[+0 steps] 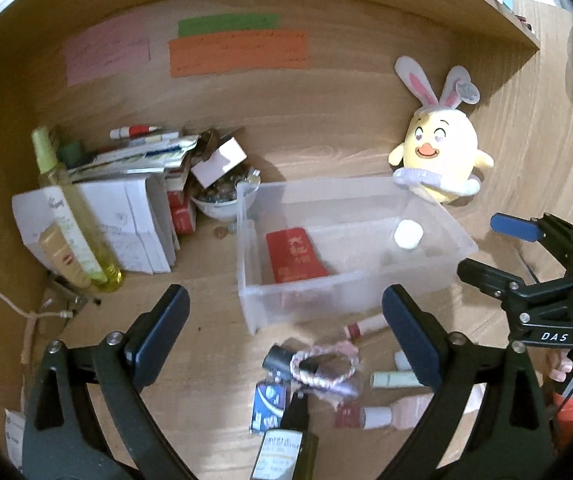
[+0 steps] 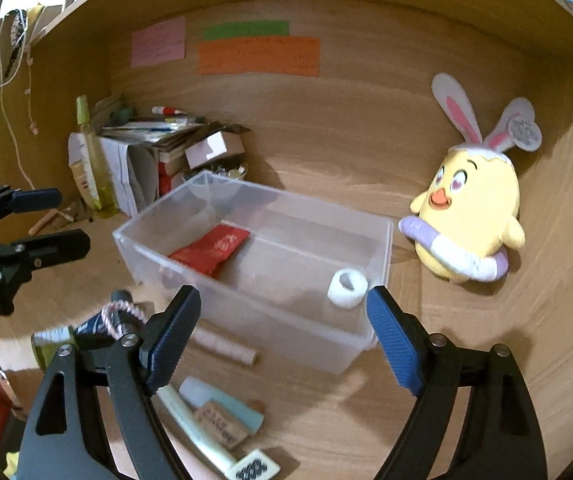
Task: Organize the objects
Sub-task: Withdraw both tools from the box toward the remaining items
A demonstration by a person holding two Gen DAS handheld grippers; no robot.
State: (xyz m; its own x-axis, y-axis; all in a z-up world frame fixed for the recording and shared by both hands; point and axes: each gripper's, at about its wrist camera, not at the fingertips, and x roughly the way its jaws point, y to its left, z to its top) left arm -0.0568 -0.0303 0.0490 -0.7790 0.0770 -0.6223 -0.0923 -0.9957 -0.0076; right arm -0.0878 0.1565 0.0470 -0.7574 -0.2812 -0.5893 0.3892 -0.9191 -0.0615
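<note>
Wooden desk surface (image 1: pixel 326 152) inside a wood-panelled alcove; pink, green and orange paper notes (image 1: pixel 238 54) fixed to the back panel. Clear plastic bin (image 1: pixel 438 240) sits mid-desk, holding a red packet (image 1: pixel 292 254) and a white tape roll (image 1: pixel 407 234). Plush chick (image 1: pixel 438 152) behind it at right; books and bottles stacked at left. Small cosmetics (image 1: pixel 374 416) lie loose before the bin. Left gripper (image 1: pixel 286 336) and right gripper (image 2: pixel 282 336) both gape wide, holding nothing
</note>
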